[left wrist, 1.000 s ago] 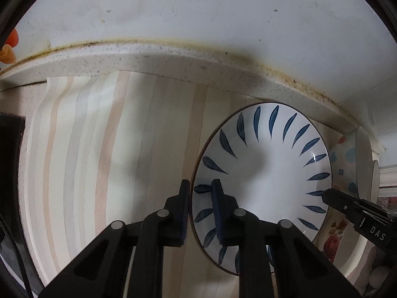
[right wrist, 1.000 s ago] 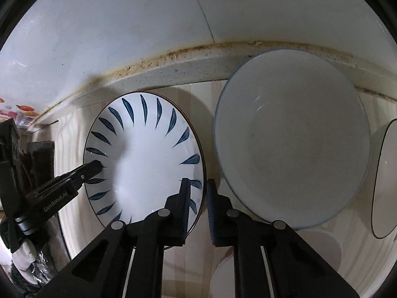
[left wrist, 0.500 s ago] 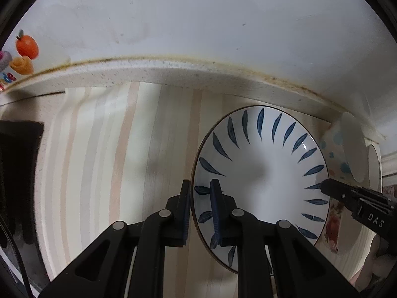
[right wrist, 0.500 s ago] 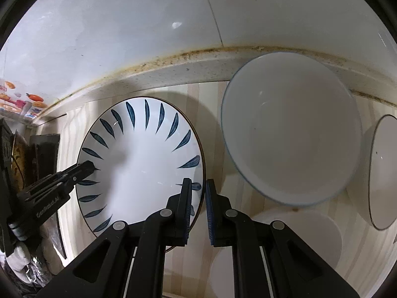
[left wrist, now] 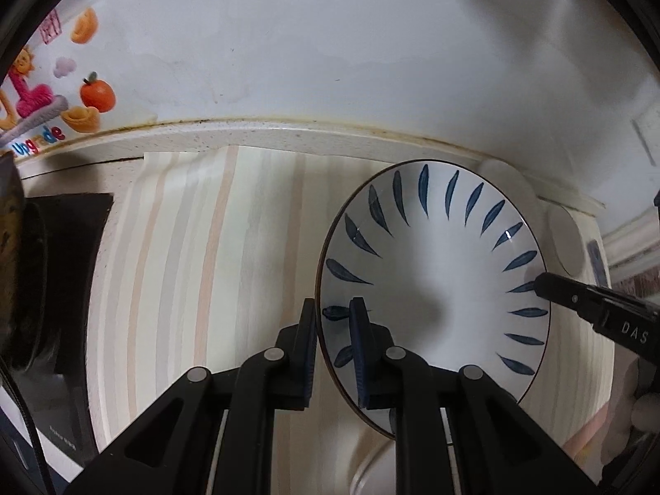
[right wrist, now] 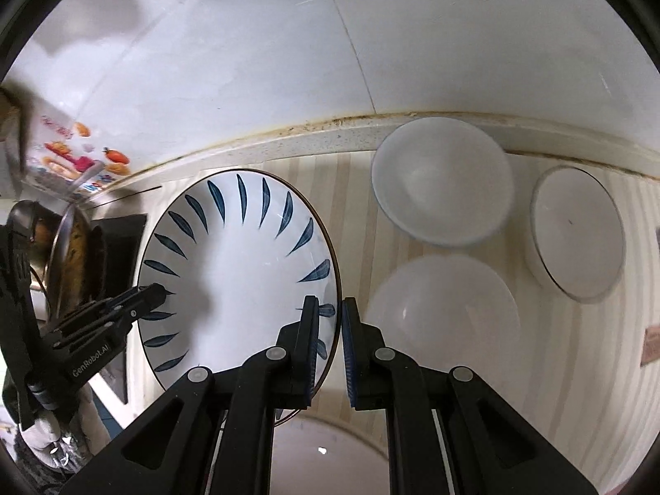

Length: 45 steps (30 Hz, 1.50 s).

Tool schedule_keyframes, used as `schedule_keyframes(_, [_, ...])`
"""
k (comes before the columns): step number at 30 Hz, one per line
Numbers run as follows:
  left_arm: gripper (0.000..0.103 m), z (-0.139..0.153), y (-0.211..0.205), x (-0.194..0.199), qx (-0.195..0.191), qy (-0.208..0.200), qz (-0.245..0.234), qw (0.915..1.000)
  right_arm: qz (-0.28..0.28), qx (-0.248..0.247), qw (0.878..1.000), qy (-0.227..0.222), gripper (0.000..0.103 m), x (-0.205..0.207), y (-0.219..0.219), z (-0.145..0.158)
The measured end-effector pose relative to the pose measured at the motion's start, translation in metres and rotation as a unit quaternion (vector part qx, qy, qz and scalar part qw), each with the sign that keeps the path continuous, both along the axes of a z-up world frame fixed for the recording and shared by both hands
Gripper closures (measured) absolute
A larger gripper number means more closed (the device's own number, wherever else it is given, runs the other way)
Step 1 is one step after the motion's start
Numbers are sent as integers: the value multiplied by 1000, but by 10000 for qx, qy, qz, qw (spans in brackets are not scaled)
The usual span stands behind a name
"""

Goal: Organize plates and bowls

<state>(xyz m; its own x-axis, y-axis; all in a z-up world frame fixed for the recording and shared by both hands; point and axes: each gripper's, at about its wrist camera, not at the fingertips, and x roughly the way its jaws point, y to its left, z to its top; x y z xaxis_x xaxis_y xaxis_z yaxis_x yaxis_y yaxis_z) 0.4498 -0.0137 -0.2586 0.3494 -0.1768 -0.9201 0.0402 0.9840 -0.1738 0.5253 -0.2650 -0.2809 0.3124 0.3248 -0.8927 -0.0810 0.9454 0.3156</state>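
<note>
Together, both tools grip one round white ceramic plate painted with a ring of dark blue leaf strokes [left wrist: 433, 272]. The left hand-held gripper [left wrist: 334, 350] is clenched on the plate's left rim, one pad under the edge and one on the painted face, and the right hand-held gripper [right wrist: 330, 350] is clamped on the opposite rim in the same way. The plate sits raised and tilted between them above the pale striped table [left wrist: 198, 247], near the speckled back ledge and the white wall. To the plate's right on the table stand a plain white bowl with a bluish rim [right wrist: 441, 181] by the wall, a shallow white dish with a dark thin rim [right wrist: 577, 235] well apart at the far right, and a frosted white round plate [right wrist: 445, 321] just beside the right hand-held gripper.
</note>
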Motion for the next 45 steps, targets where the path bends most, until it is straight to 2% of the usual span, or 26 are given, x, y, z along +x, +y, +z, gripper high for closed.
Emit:
schedule_keyframes(4, [90, 17, -12, -28, -75, -60, -56, 9999, -39, 20, 10000, -65, 91, -39, -13, 15])
schedule_keyframes(9, [90, 20, -25, -66, -178, -59, -114, 9998, -124, 51, 9999, -80, 91, -89, -25, 19])
schedule_keyframes(15, [90, 7, -43, -107, -182, 76, -295, 9994, -286, 108, 9995, 43, 91, -138, -36, 3])
schedule_keyframes(23, [90, -31, -61, -139, -54, 411, -499, 9979, -445, 187, 9984, 307, 91, -184, -59, -35])
schedule_keyframes(31, [90, -57, -73, -150, 161, 574, -578, 9965, -490, 192, 9973, 522, 91, -204, -63, -72])
schedule_keyframes(45, [90, -77, -73, -147, 372, 700, -529, 9954, -421, 236, 9975, 508, 91, -200, -54, -85])
